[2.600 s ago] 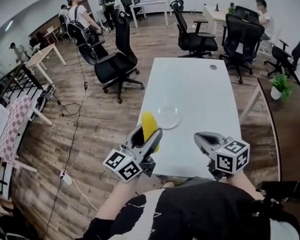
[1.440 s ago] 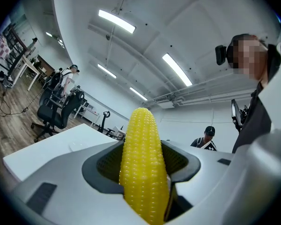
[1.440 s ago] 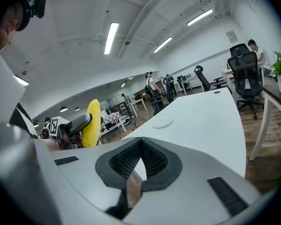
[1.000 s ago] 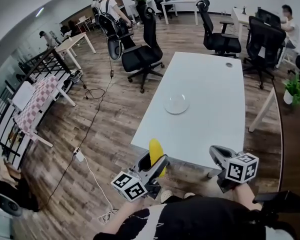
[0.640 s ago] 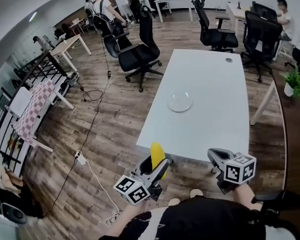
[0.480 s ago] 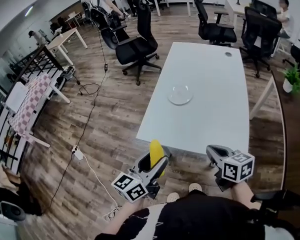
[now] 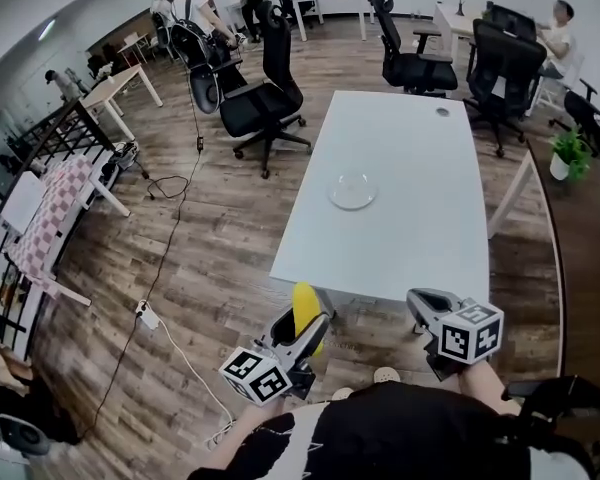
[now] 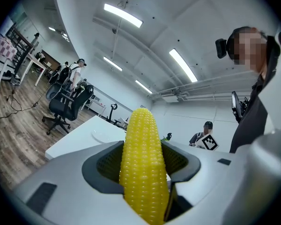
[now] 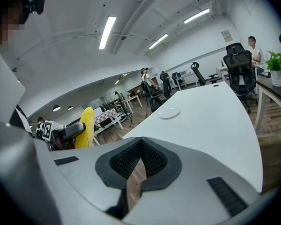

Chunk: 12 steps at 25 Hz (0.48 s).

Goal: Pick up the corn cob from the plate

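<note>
One white table (image 7: 400, 218) stands ahead of the two grippers. The left gripper (image 7: 302, 326) squeezes the corn. The right gripper (image 7: 423, 305) has its jaws pressed together. One clear plate (image 7: 352, 191) sits far ahead. One yellow corn cob (image 8: 143, 168) stands up between the left jaws.

White table (image 7: 405, 233); black office chair (image 7: 263, 103); potted plant (image 7: 564, 152).
</note>
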Motion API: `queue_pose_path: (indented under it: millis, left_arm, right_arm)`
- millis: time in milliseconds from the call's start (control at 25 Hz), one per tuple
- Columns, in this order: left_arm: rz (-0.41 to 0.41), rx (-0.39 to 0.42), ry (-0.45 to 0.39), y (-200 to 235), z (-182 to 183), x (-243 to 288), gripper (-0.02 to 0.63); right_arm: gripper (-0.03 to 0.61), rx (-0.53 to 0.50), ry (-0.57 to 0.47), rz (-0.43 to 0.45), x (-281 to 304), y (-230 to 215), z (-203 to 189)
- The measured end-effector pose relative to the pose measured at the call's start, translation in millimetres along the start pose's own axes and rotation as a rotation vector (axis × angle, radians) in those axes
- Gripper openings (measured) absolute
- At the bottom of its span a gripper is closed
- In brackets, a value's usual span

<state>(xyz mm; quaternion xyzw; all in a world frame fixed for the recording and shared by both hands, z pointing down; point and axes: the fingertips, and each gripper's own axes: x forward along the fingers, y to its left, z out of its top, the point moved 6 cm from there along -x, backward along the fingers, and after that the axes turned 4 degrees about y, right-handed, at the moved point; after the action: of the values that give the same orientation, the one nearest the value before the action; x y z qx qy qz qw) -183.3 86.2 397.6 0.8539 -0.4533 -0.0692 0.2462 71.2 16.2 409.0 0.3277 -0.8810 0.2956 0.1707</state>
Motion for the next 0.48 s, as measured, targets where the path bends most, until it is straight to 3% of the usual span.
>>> queue_pose_path:
  millis: [480]
  left_arm:
    - [-0.004,0.015,-0.059,-10,16,-9,0.247]
  right_arm:
    - [0.009,-0.08,-0.025,-0.026,-19,7,20]
